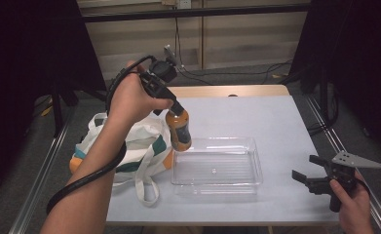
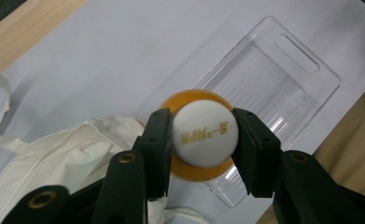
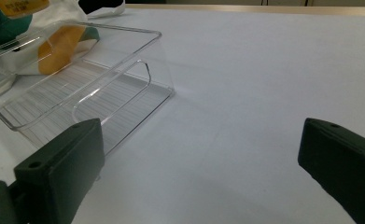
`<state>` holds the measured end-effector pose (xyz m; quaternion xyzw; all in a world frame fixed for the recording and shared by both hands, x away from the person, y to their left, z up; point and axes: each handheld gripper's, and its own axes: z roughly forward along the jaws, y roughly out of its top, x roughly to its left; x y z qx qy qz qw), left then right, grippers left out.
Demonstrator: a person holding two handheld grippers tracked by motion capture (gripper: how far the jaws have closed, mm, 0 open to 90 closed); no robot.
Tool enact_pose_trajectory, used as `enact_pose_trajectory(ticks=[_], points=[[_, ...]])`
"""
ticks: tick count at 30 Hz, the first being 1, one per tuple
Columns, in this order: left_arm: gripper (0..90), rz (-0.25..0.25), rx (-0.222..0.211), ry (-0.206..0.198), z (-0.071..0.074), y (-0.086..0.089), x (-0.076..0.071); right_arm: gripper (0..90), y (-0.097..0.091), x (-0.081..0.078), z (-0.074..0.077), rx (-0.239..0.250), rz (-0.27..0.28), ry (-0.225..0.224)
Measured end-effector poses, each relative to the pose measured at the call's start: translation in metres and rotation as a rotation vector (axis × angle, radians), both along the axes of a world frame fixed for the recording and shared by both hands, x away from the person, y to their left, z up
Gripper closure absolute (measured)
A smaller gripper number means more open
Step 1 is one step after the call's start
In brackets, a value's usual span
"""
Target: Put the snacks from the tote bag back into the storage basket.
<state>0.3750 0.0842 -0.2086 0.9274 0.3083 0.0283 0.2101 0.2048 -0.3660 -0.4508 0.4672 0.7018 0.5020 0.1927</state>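
An orange bottle (image 1: 180, 130) with a white cap (image 2: 205, 134) hangs cap-up from my left gripper (image 1: 174, 108), which is shut on the cap. The bottle is held in the air over the left rim of a clear plastic tray (image 1: 217, 168) in the middle of the table. From above, the left gripper view looks down on the cap between the two jaws, with the tray (image 2: 283, 88) beyond it. My right gripper (image 1: 309, 168) is held open near the table's right front edge, to the right of the tray (image 3: 82, 88), with nothing between its jaws.
A white cloth tote bag (image 1: 132, 146) with teal and orange contents lies at the table's left side, next to the tray. The table top (image 1: 285, 126) is pale grey with a wooden strip at its far edge. Dark stands and cables are beyond the table.
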Motion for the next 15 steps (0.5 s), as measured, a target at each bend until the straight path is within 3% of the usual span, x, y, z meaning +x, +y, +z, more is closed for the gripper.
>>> enact_pose_trajectory(ticks=[15], points=[[59.5,-0.043,0.012,0.010,-0.011,-0.009,0.002,0.2,0.000,0.000,0.000,-0.002,0.005,0.006]])
